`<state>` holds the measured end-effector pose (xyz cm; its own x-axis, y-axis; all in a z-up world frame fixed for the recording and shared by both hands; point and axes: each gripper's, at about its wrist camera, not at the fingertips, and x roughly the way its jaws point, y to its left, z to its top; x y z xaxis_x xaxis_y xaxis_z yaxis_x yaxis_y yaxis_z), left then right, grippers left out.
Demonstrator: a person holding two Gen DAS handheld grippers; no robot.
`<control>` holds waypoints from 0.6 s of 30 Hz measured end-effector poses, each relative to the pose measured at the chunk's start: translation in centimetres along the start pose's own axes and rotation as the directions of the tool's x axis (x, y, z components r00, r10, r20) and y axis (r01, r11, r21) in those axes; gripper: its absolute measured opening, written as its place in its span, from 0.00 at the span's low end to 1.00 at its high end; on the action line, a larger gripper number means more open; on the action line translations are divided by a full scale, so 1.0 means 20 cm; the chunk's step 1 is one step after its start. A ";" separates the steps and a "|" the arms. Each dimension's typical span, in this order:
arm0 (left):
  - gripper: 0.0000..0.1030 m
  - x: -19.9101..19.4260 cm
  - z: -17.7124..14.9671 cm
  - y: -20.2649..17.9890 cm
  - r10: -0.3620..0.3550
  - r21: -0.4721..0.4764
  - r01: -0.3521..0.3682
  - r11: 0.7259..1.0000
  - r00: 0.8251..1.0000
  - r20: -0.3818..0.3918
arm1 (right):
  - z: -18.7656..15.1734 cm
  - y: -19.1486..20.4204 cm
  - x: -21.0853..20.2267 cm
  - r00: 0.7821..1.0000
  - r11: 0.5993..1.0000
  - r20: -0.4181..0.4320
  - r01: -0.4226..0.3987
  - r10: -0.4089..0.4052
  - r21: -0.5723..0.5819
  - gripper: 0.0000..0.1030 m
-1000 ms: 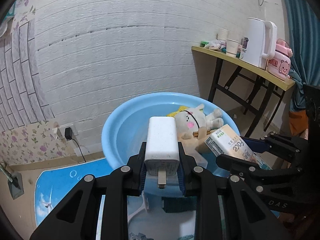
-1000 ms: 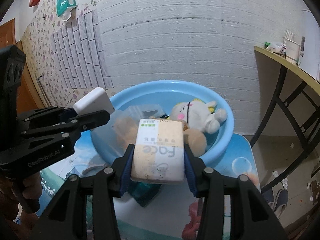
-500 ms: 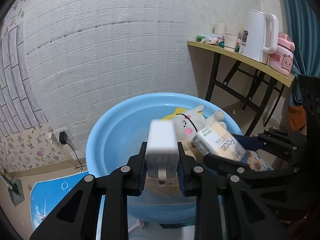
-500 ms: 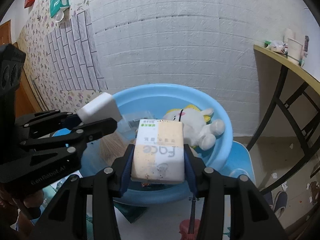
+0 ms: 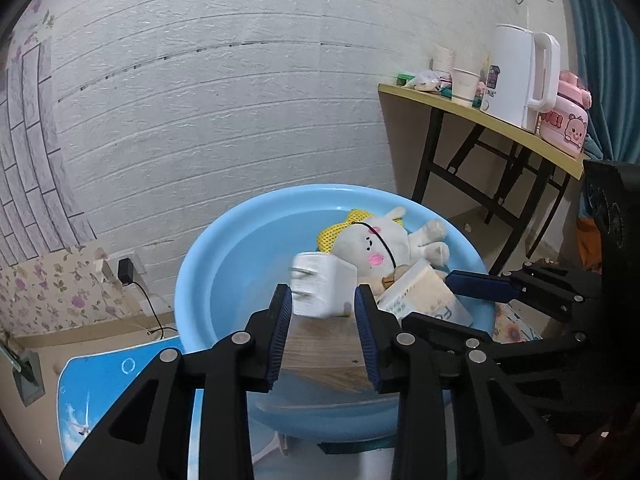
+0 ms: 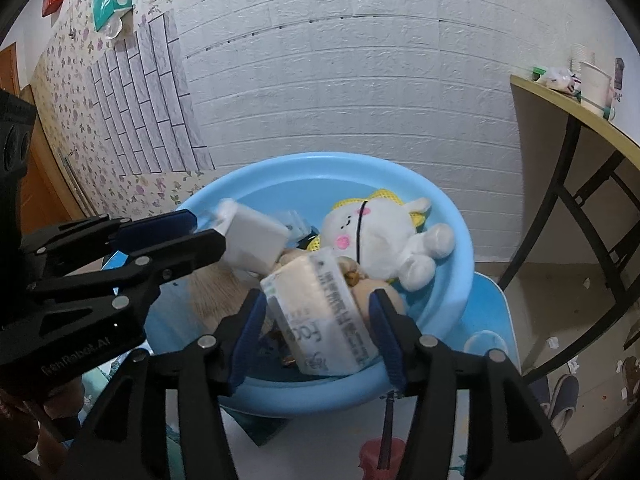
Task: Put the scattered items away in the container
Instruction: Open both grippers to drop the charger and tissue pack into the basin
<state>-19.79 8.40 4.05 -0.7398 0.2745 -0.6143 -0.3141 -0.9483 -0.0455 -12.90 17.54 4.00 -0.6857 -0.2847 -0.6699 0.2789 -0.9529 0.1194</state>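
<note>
A white brick-pattern wall (image 5: pixel 224 92) is backing a blue basin (image 5: pixel 224 264) holding a plush rabbit (image 6: pixel 380 228). Both grippers are angling down over the basin. The left gripper (image 5: pixel 322 320) and right gripper (image 6: pixel 316 320) have just been opening, jaws apart, pads clear; the white charger (image 5: pixel 322 290) and tissue pack (image 6: pixel 320 316) are dropping between them.

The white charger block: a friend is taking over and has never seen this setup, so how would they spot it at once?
Find the round blue basin by the white wall. Inside, left of the plush bunny, a white charger block tumbles between the open left hand-held gripper pads. Its metal plug prongs set it apart from the printed tissue pack beside it.
</note>
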 end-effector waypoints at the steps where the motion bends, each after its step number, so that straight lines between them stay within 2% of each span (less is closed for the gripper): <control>1: 0.30 -0.01 0.00 0.01 0.002 -0.003 -0.002 1.000 1.000 0.001 | 0.00 0.01 0.00 1.000 1.000 -0.001 -0.001 0.001 0.002 0.53; 9: 0.31 -0.10 -0.04 0.04 0.023 -0.019 -0.023 1.000 1.000 0.013 | -0.03 0.02 -0.06 1.000 1.000 0.006 0.010 -0.010 0.017 0.53; 13: 0.41 -0.17 -0.08 0.07 0.038 -0.037 -0.037 0.999 0.999 0.027 | -0.05 0.03 -0.11 1.000 1.000 0.016 0.020 -0.020 0.015 0.53; 18: 0.45 -0.27 -0.13 0.13 0.064 -0.069 -0.061 0.996 0.997 0.038 | -0.09 0.04 -0.18 0.999 0.999 0.026 0.033 -0.034 0.018 0.53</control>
<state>-15.10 4.07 5.09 -0.7802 0.2194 -0.5857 -0.2264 -0.9720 -0.0626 -9.00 17.92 5.16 -0.7121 -0.2549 -0.6541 0.2435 -0.9636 0.1104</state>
